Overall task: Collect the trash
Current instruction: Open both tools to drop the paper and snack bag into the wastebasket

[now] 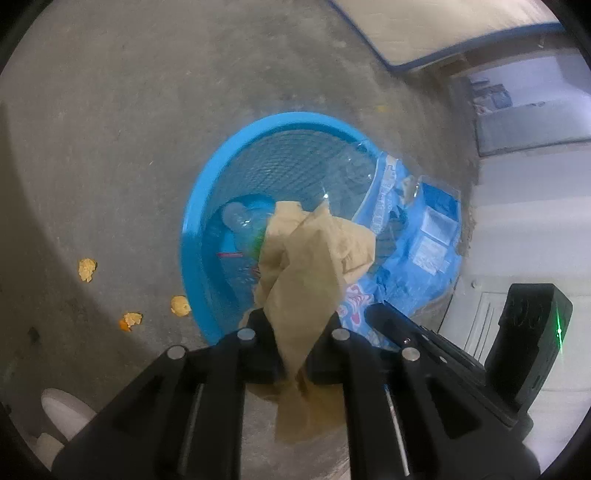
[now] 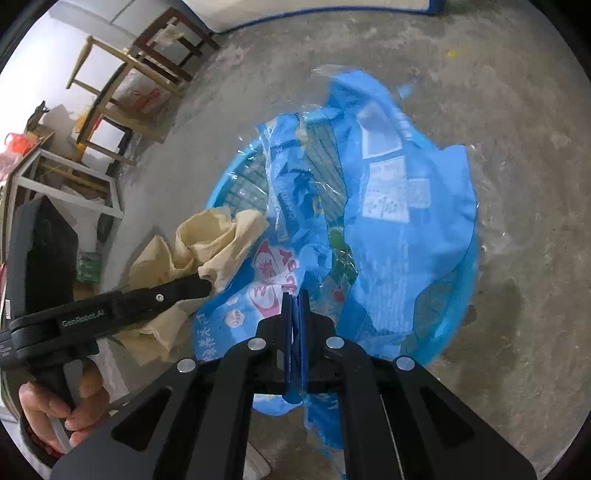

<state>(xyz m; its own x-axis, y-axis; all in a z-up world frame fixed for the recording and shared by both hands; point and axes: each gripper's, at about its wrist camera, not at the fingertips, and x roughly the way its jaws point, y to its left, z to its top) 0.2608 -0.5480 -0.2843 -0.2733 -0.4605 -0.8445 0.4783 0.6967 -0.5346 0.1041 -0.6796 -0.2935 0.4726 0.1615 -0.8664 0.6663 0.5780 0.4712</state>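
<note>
My left gripper (image 1: 295, 321) is shut on a crumpled tan paper (image 1: 310, 266) and holds it over the near rim of a blue mesh basket (image 1: 199, 206) on the concrete floor. My right gripper (image 2: 294, 299) is shut on a blue plastic wrapper (image 2: 399, 206) that drapes over the basket (image 2: 458, 306). A clear plastic bottle (image 1: 240, 218) lies inside the basket. The left gripper (image 2: 199, 284) with the tan paper (image 2: 207, 240) shows at the left of the right wrist view. The right gripper (image 1: 376, 310) shows at the right of the left wrist view, by the wrapper (image 1: 413, 221).
Three orange peel scraps (image 1: 87, 268) (image 1: 180, 305) (image 1: 131, 319) lie on the floor left of the basket. Wooden stools (image 2: 140, 62) and clutter stand by the wall at the far left. A blue-edged mat (image 1: 443, 29) lies beyond the basket.
</note>
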